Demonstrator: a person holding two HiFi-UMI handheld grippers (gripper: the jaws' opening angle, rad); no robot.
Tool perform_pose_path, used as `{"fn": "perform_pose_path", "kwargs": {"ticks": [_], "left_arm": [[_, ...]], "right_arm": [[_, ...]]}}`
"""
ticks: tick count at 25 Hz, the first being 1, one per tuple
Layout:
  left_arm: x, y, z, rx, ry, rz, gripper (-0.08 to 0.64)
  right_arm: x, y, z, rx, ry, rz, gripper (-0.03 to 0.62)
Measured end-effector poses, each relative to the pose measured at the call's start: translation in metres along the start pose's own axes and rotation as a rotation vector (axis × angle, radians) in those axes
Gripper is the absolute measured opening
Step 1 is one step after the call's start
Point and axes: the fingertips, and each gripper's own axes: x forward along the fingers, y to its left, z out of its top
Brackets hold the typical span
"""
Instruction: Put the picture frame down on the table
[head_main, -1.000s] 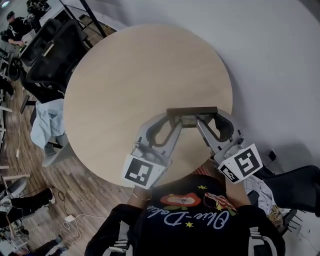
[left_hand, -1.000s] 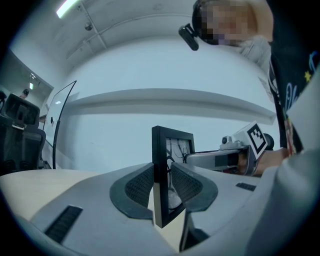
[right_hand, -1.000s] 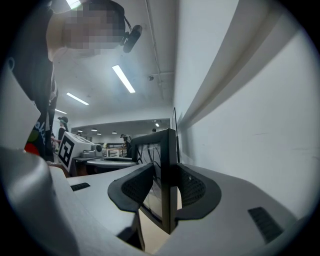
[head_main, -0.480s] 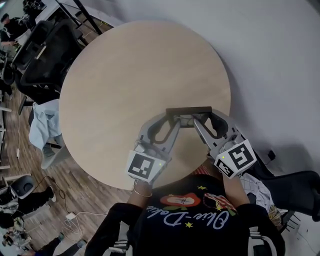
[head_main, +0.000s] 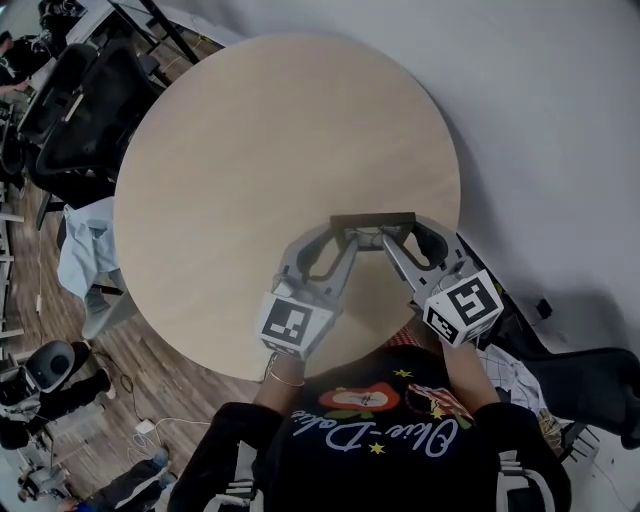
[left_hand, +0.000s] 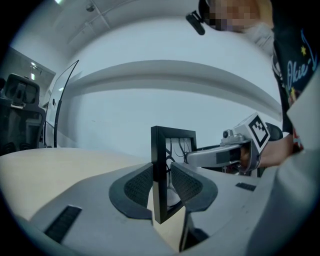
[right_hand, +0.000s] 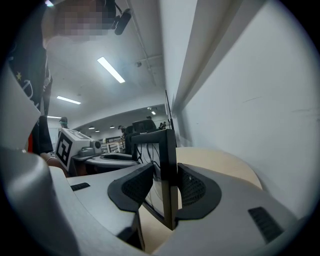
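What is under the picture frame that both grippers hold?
Only the round wooden table lies under the picture frame. The left gripper and right gripper partly cover its lower edge, so contact cannot be seen.

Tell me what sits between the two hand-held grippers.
The black picture frame, held upright. The left hand-held gripper and the right hand-held gripper each clamp one side edge of it. The head view shows this best.

Just behind the grey left gripper, a thin bangle is spotted; further behind that gripper, a black top is worn, printed with pale blue script, red motif, yellow stars.
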Motion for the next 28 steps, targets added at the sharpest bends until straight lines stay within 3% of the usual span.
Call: {"fn": "perform_pose_path", "kwargs": {"ticks": [28], "left_arm": [[0.027,0.030,-0.072,-0.070,0.154,0.022,0.101]], "right_arm": [[0.038,-0.022,-0.069,0.081,0.149,-0.020,0.120]]}}
